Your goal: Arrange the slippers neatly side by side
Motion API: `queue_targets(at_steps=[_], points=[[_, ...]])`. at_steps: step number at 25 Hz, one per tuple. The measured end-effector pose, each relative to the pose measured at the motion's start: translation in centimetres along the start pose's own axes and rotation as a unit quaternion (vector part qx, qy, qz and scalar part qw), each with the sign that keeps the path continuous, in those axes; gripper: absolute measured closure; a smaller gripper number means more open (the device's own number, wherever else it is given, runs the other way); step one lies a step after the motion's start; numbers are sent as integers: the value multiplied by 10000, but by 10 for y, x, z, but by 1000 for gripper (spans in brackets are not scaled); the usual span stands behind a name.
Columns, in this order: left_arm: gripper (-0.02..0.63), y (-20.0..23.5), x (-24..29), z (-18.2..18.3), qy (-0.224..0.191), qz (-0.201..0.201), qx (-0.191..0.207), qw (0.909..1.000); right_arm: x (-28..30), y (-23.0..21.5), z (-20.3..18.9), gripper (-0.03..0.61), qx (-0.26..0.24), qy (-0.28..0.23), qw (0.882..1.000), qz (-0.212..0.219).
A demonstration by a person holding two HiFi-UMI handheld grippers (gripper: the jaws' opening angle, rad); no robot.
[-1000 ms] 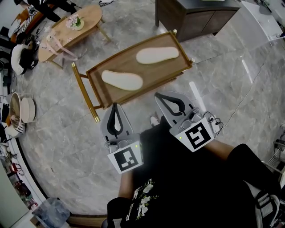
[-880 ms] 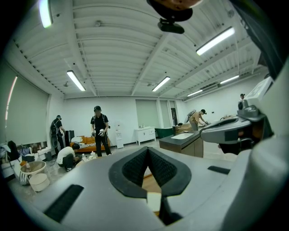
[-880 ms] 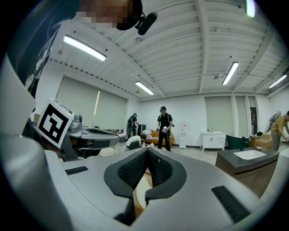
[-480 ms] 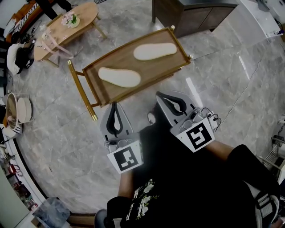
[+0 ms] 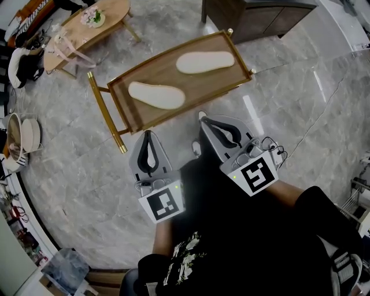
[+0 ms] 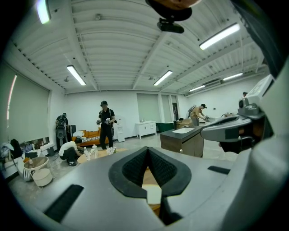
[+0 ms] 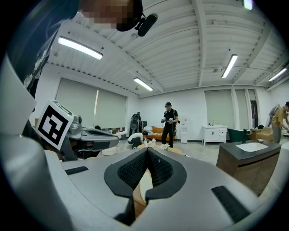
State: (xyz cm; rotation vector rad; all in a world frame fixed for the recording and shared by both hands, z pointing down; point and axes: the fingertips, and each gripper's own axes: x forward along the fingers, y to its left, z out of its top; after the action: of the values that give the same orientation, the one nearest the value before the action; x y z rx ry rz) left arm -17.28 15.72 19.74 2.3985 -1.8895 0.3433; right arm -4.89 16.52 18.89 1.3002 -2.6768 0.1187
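Observation:
Two cream slippers lie soles up on a low wooden table with gold legs [image 5: 134, 118]. One slipper [image 5: 156, 95] is at the table's left half, the other slipper [image 5: 204, 62] at the right half, apart and at different angles. My left gripper [image 5: 148, 134] is held above the floor just short of the table's near edge, shut and empty. My right gripper [image 5: 203, 121] is also short of that edge, shut and empty. In the left gripper view a slipper [image 6: 154, 195] shows through the loop behind the closed tips; in the right gripper view a slipper [image 7: 142, 187] shows the same way.
An oval wooden coffee table [image 5: 87, 29] with flowers stands at the back left. A dark cabinet [image 5: 260, 17] stands behind the low table. Bowls [image 5: 20, 139] and clutter line the left wall. Several people [image 6: 106, 124] are at the far end of the room. Grey marble floor [image 5: 300, 98] surrounds the table.
Both grippers have moved slightly forward towards the table's near edge. The slippers have not moved on the table.

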Motion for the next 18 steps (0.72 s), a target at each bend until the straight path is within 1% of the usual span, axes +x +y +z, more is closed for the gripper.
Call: queue_targets(at_steps=[10, 18], points=[[612, 0, 27, 2, 64, -84, -2, 9999, 18, -23, -2, 580, 47, 82, 9999, -73], [612, 1, 48, 16, -21, -54, 71, 10000, 32, -43, 10, 580, 4, -18, 10000, -77]])
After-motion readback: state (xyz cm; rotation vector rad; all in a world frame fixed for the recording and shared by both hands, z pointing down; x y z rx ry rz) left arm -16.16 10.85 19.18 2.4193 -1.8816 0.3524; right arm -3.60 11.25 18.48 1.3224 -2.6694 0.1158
